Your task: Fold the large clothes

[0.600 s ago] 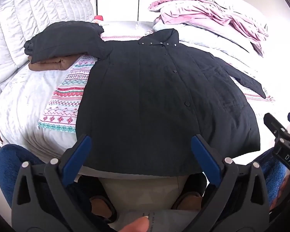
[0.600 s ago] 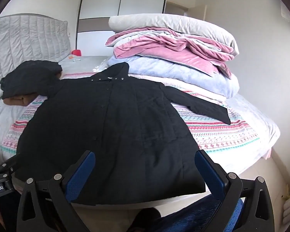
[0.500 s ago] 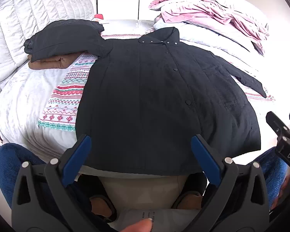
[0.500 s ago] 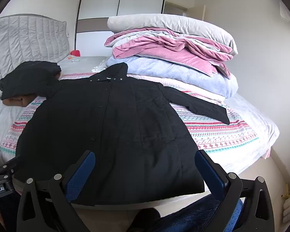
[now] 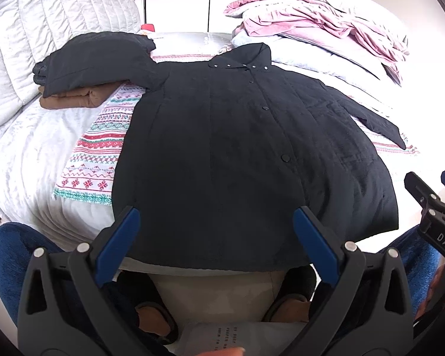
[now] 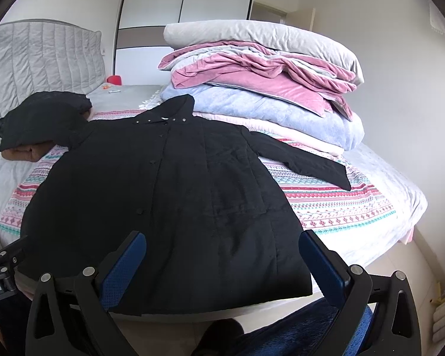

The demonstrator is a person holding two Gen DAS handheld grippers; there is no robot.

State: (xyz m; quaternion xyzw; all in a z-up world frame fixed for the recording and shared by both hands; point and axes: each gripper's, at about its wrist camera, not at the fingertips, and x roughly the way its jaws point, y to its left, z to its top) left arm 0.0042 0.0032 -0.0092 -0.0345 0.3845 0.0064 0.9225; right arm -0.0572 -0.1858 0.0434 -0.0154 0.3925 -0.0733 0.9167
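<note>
Black coat [image 5: 252, 154] lies flat, buttoned, on bed [image 5: 29, 154], hem at near edge; no fold made yet. We hold left tongs [image 5: 216, 237] and right tongs [image 6: 222, 255] agape, empty, above hem. Next, we judge: pinch outstretched sleeve [image 6: 308, 160], bring across body. Fabric matte, quilted, thick; likely bulky folds.

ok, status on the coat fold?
Left gripper, right gripper open, hovering at hem. Black coat flat, unfolded. Folded black garment overlaps its left sleeve.
</note>
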